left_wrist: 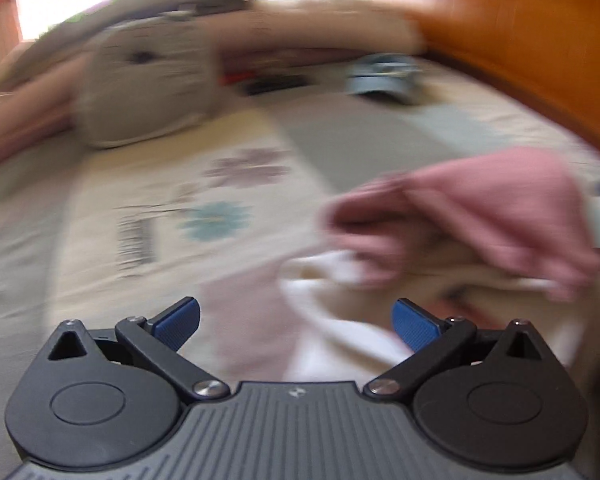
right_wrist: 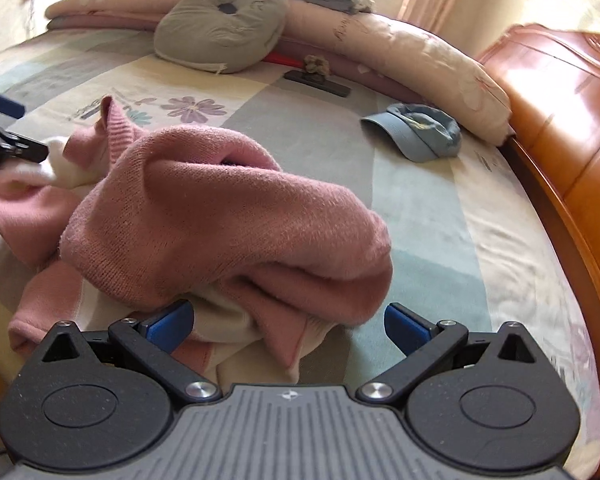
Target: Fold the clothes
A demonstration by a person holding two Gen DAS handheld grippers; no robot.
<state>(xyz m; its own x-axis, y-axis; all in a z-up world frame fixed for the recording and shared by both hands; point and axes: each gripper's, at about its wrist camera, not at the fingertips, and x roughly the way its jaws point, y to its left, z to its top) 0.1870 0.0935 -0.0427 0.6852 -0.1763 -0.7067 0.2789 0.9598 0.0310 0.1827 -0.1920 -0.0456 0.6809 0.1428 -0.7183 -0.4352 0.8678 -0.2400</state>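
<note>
The pink sweater (right_wrist: 220, 216) lay in a soft, bumpy heap on the bed cover (right_wrist: 440, 216); it was fuzzy pink knit with cream-white parts showing under it; one pink piece stuck up at about 11 o'clock of the heap. The right gripper (right_wrist: 288, 326) sat just below the heap at 6 o'clock; its two blue pads were spread wide apart, with the near edge of the sweater between them; the left pad (right_wrist: 168, 326) touched the cloth, and the right pad looked clear of it. In the blurry left view the sweater (left_wrist: 480, 216) was at 1 o'clock from the left gripper (left_wrist: 296, 326); those pads were spread wide too, over white cloth. A blue cap (right_wrist: 416, 132) lay well apart at 2 o'clock; a grey cushion (right_wrist: 220, 28) rested at 12 o'clock.
</note>
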